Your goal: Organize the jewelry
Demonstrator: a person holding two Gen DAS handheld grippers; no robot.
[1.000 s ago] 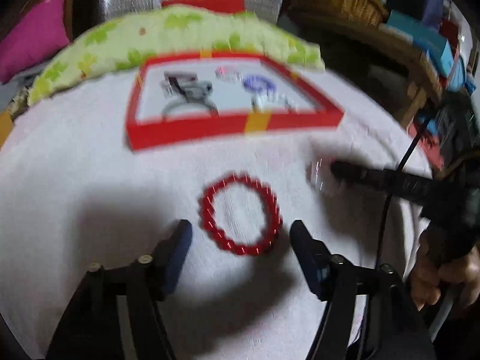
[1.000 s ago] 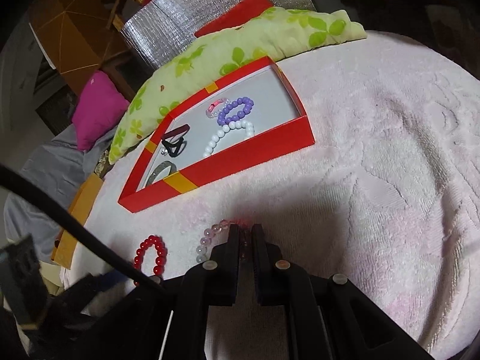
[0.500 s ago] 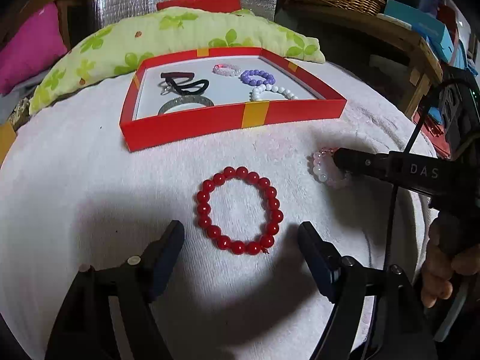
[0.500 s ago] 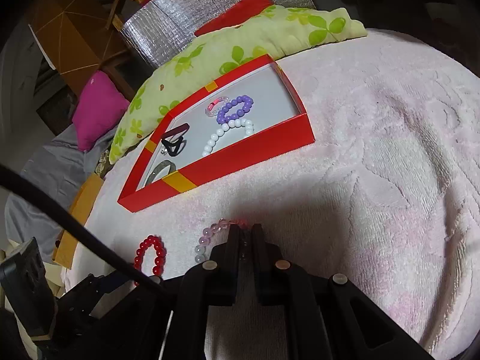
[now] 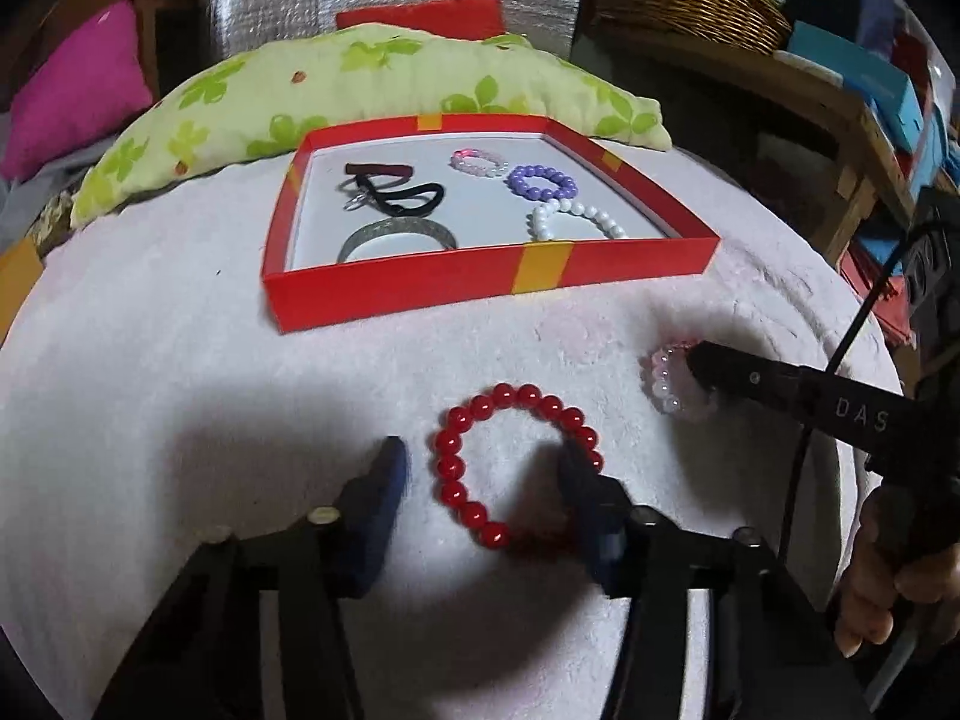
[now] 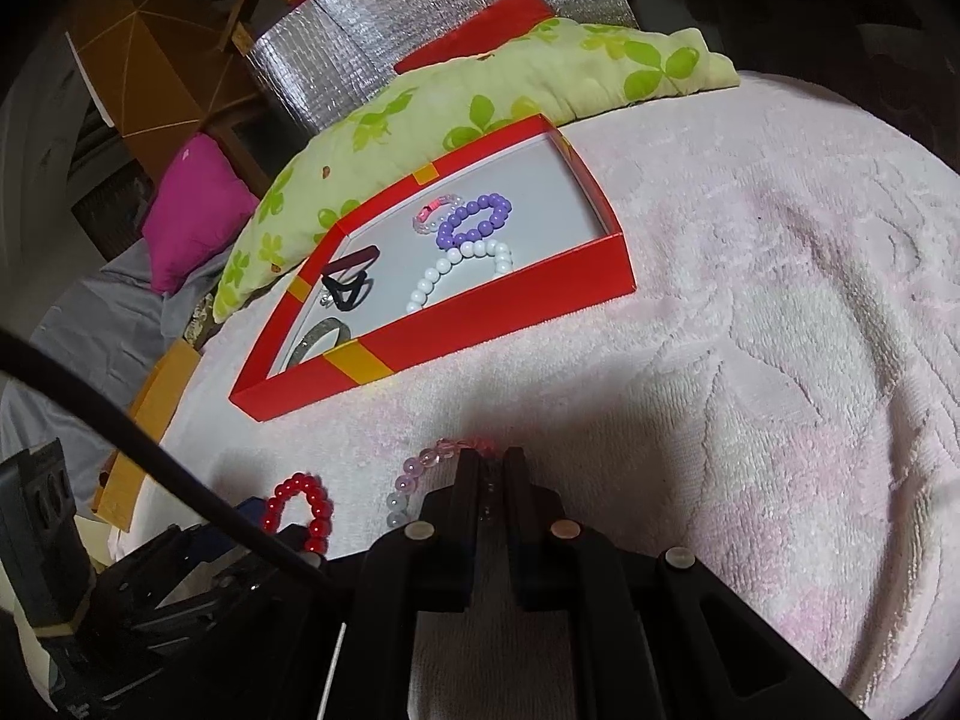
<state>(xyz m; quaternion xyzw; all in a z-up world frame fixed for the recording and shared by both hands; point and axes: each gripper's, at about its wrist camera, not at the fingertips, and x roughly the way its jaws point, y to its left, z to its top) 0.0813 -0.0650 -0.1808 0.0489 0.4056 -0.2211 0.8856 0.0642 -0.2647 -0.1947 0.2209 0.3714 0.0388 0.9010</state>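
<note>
Left tongs [image 5: 483, 480] closing astride red bracelet [image 5: 516, 462].

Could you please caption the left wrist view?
Left gripper closing around red bracelet before the box.

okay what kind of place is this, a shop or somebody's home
Probably a lived-in home room: a green leaf-print pillow and magenta cushion border the fluffy pale pink blanket, with a woven wicker basket on cluttered shelving.
</note>
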